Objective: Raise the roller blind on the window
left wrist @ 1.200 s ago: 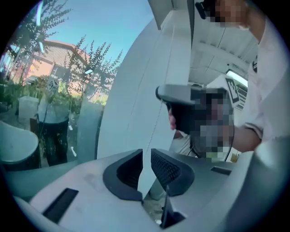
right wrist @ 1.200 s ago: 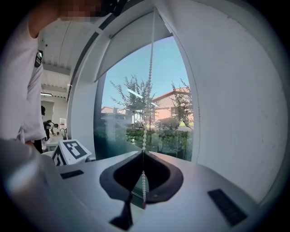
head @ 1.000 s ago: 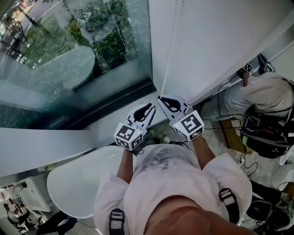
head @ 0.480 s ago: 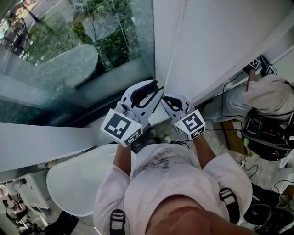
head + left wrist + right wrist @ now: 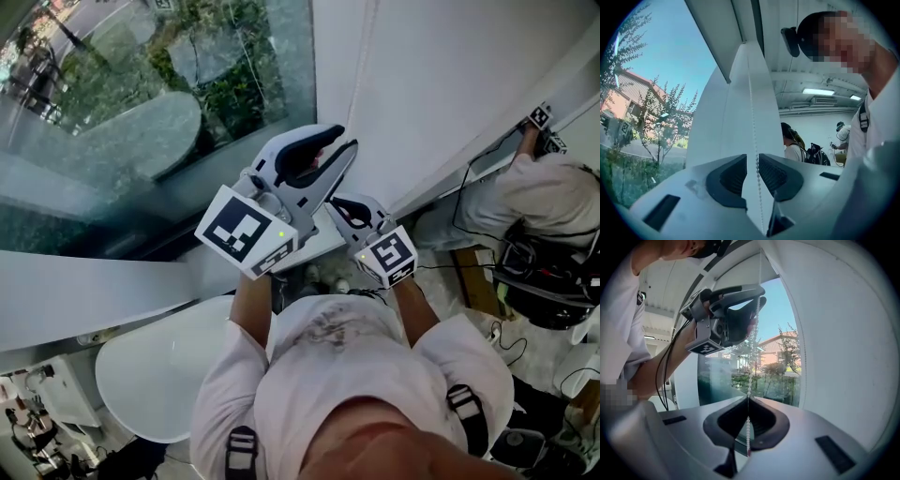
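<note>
A thin white bead chain [image 5: 364,47] hangs down the white panel beside the window glass [image 5: 141,112]. My left gripper [image 5: 345,142] is raised above the right one. In the left gripper view its jaws [image 5: 753,157] stand a narrow gap apart, and the bead chain [image 5: 751,93] runs between them without the pads pressing on it. My right gripper [image 5: 339,204] sits lower, partly hidden behind the left. In its own view it [image 5: 748,398] is shut on the bead chain [image 5: 750,380], with the left gripper [image 5: 761,294] higher up the same chain.
A dark window sill [image 5: 234,216] runs below the glass. A white rounded tabletop [image 5: 159,375] lies at the lower left. Another person [image 5: 544,197] bends over at the far right, with cables and gear [image 5: 544,281] on the floor.
My left gripper has climbed from beside the right gripper to well above it along the chain. The right gripper has stayed low, shut on the chain.
</note>
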A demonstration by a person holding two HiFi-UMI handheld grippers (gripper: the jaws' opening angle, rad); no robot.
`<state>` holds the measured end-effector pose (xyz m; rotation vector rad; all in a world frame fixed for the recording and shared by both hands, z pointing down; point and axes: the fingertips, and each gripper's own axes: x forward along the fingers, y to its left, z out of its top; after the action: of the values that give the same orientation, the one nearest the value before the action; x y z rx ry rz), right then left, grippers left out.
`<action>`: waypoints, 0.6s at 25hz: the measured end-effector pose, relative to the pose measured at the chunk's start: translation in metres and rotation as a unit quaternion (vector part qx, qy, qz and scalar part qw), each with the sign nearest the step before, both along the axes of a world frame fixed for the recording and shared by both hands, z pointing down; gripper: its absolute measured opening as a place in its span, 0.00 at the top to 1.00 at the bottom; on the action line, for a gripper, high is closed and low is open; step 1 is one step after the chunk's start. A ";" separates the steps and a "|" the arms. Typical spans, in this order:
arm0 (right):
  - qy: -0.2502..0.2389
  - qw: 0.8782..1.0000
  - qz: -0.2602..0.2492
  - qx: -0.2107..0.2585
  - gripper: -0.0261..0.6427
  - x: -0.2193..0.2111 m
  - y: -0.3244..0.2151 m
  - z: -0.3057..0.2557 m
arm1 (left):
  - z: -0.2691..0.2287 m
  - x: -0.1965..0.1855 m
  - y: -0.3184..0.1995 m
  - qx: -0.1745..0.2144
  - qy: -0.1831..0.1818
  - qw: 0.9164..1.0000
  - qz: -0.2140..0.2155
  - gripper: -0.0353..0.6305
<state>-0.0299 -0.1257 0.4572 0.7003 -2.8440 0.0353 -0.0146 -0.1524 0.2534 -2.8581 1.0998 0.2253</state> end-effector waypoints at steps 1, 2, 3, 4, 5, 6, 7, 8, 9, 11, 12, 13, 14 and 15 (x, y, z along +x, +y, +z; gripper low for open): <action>0.000 1.000 0.000 0.000 0.87 -0.001 0.000 0.000 | -0.003 0.002 -0.001 0.001 -0.002 1.000 0.004 0.83; 0.000 1.000 0.000 0.000 0.87 -0.001 0.001 0.001 | -0.004 0.004 -0.001 0.003 -0.004 1.000 0.006 0.87; -0.001 1.000 0.000 0.001 0.87 -0.002 0.000 0.001 | -0.005 0.006 0.000 0.005 -0.008 1.000 0.007 0.91; -0.001 1.000 0.000 0.001 0.87 -0.002 0.000 0.001 | -0.005 0.007 0.000 0.006 -0.010 1.000 0.006 0.92; -0.001 1.000 0.001 0.001 0.87 -0.003 0.000 0.002 | -0.004 0.008 0.001 0.007 -0.010 1.000 0.005 0.92; -0.001 1.000 0.002 0.000 0.87 -0.003 -0.001 0.002 | -0.003 0.009 0.002 0.009 -0.008 1.000 0.004 0.93; -0.002 1.000 0.003 0.000 0.87 -0.003 -0.002 0.003 | -0.003 0.008 0.003 0.010 -0.004 1.000 0.001 0.93; -0.001 1.000 0.003 -0.002 0.87 -0.003 -0.002 0.003 | -0.002 0.007 0.004 0.010 -0.002 1.000 -0.002 0.93; 0.001 1.000 0.003 -0.003 0.87 -0.002 -0.003 0.005 | 0.000 0.006 0.004 0.011 0.000 1.000 -0.007 0.93; 0.011 1.000 0.003 -0.005 0.87 -0.002 -0.003 0.010 | 0.005 0.004 0.004 0.008 -0.002 1.000 -0.017 0.93; 0.017 1.000 0.003 -0.007 0.87 -0.002 -0.003 0.014 | 0.009 0.004 0.004 0.005 -0.003 1.000 -0.019 0.93; 0.022 1.000 0.002 -0.010 0.87 -0.002 -0.003 0.018 | 0.013 0.004 0.004 0.001 -0.005 1.000 -0.020 0.93; 0.026 1.000 0.002 -0.012 0.87 -0.002 -0.002 0.022 | 0.017 0.003 0.004 -0.003 -0.006 1.000 -0.021 0.93; 0.029 0.999 0.001 -0.016 0.87 -0.003 -0.001 0.026 | 0.021 0.003 0.004 -0.008 -0.006 1.000 -0.022 0.93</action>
<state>-0.0325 -0.1270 0.4828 0.6866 -2.7823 0.0588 -0.0120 -0.1481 0.2749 -2.8410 1.1661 0.1968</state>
